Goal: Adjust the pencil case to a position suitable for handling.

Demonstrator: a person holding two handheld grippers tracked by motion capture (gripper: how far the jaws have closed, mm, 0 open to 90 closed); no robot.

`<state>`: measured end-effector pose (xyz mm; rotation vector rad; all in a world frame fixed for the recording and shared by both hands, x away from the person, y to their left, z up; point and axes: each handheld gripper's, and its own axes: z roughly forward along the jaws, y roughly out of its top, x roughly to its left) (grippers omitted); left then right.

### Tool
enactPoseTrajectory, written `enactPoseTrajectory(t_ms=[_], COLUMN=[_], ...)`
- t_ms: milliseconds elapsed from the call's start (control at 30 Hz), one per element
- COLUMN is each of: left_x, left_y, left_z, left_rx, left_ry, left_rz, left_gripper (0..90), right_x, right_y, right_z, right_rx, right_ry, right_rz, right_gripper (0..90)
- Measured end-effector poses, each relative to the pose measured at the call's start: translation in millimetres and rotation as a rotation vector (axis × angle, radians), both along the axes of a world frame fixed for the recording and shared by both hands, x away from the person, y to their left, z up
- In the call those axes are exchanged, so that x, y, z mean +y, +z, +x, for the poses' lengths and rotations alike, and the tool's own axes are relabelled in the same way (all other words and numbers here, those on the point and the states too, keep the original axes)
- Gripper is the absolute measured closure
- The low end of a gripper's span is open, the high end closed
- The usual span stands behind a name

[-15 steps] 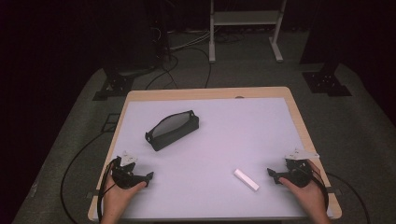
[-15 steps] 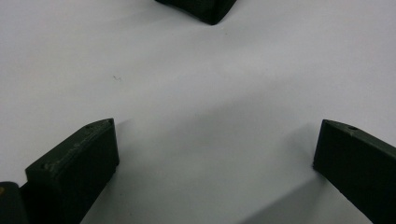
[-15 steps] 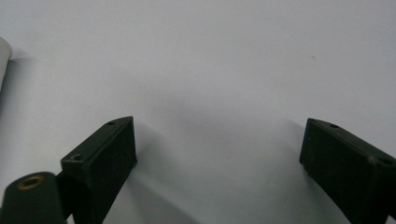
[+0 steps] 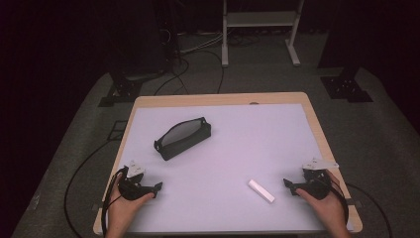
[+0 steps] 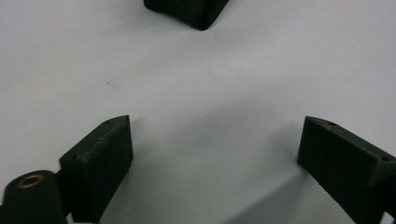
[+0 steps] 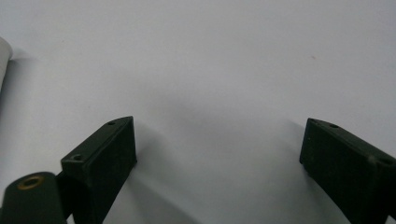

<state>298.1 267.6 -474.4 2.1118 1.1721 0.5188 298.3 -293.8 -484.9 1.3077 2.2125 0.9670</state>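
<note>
A black zip pouch (image 4: 182,138) lies open on the white table top (image 4: 237,148), left of centre; its corner (image 5: 189,9) shows at the top of the left gripper view. A small white stick (image 4: 261,190) lies near the front right; its end (image 6: 3,56) shows at the left edge of the right gripper view. My left gripper (image 4: 157,187) rests near the front left corner, jaws wide apart with bare table between them (image 5: 212,154). My right gripper (image 4: 287,184) rests near the front right, a short way right of the stick, open and empty (image 6: 217,154).
The table has a wooden rim (image 4: 218,99). Beyond it, on the dark floor, run cables (image 4: 178,74) and stand the legs of a white frame (image 4: 260,29) and black stand bases (image 4: 346,87).
</note>
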Motion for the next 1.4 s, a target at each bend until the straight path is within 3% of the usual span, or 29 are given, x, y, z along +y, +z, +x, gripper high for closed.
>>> enactPoseTrajectory(t_ms=[367, 1000, 1400], left_x=[4.7, 8.8, -0.2], left_y=[9.2, 31.8, 48.1], left_z=[2.3, 4.2, 16.7], left_rx=[0.000, -0.028, -0.052], left_ry=[-0.026, -0.053, -0.077], left_rz=[-0.043, -0.088, -0.087], left_gripper=[19.8, 24.2, 25.9], right_x=[0.0, 0.0, -0.1], right_y=[0.0, 0.0, 0.0], right_z=[0.0, 0.0, 0.0], right_rx=[0.000, 0.000, 0.000], right_ry=[0.000, 0.000, 0.000], right_rz=[0.000, 0.000, 0.000], right_gripper=[9.6, 9.6, 9.6])
